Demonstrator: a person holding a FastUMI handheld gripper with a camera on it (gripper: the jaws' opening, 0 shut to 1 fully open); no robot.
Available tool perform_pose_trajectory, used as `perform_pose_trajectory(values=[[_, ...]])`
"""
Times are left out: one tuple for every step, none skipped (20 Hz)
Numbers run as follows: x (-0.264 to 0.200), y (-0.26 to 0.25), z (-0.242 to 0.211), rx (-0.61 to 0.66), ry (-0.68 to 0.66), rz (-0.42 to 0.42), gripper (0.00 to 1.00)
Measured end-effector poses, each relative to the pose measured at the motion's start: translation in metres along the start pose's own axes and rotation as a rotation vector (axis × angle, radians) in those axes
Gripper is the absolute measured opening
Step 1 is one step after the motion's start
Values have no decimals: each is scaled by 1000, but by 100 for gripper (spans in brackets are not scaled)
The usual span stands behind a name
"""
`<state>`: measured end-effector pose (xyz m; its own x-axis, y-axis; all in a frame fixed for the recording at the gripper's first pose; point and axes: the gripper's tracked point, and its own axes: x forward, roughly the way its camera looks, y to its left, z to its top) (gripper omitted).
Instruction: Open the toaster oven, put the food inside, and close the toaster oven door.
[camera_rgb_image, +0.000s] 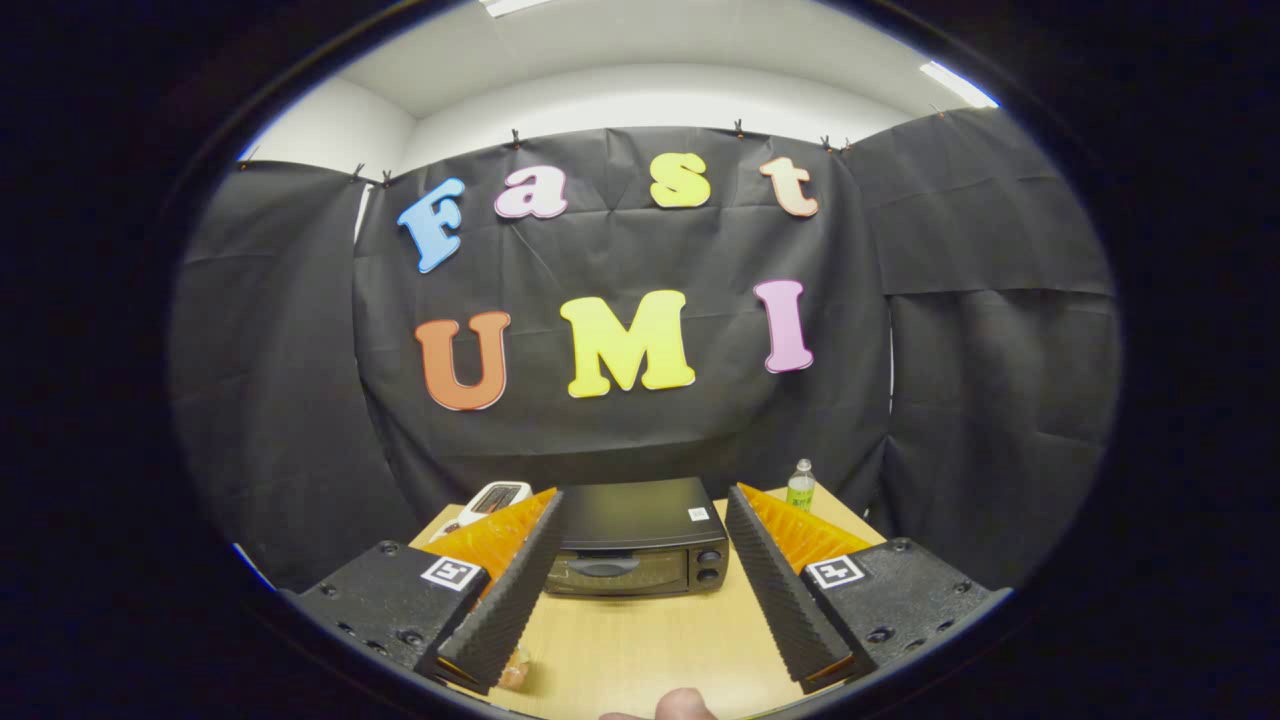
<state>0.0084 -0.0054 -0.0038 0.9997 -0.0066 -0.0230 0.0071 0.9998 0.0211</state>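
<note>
Gripper view shows the gripper (640, 610) spread wide and holding nothing, aimed at the toaster oven (636, 540) just beyond its fingers on the wooden table (640, 650), door shut, likely lining up for the handle (603, 567). A pale food item (515, 670) lies by the left finger.

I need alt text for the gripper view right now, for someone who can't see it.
An open claw hovers over a wooden table, facing a black toaster oven with its door shut, framed between the fingers. A small bottle stands to the oven's right and a white device to its left.
</note>
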Motion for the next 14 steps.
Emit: perform_pose_trajectory(values=[[2,0,-1,2,2,3,100],[4,0,-1,5,5,9,100],[6,0,-3,8,10,15,100],[9,0,-5,11,13,22,100],[13,1,-7,12,16,28,100],[18,0,-10,11,21,32,100],[23,0,-14,9,27,36,100],[28,1,-20,4,35,42,100],[34,2,-24,-1,42,48,100],[42,3,-30,-2,46,56,100],[51,4,-35,-5,56,63,100],[61,7,-44,-6,63,73,100],[73,10,-53,-13,81,86,100],[83,14,-61,-15,91,100,100]])
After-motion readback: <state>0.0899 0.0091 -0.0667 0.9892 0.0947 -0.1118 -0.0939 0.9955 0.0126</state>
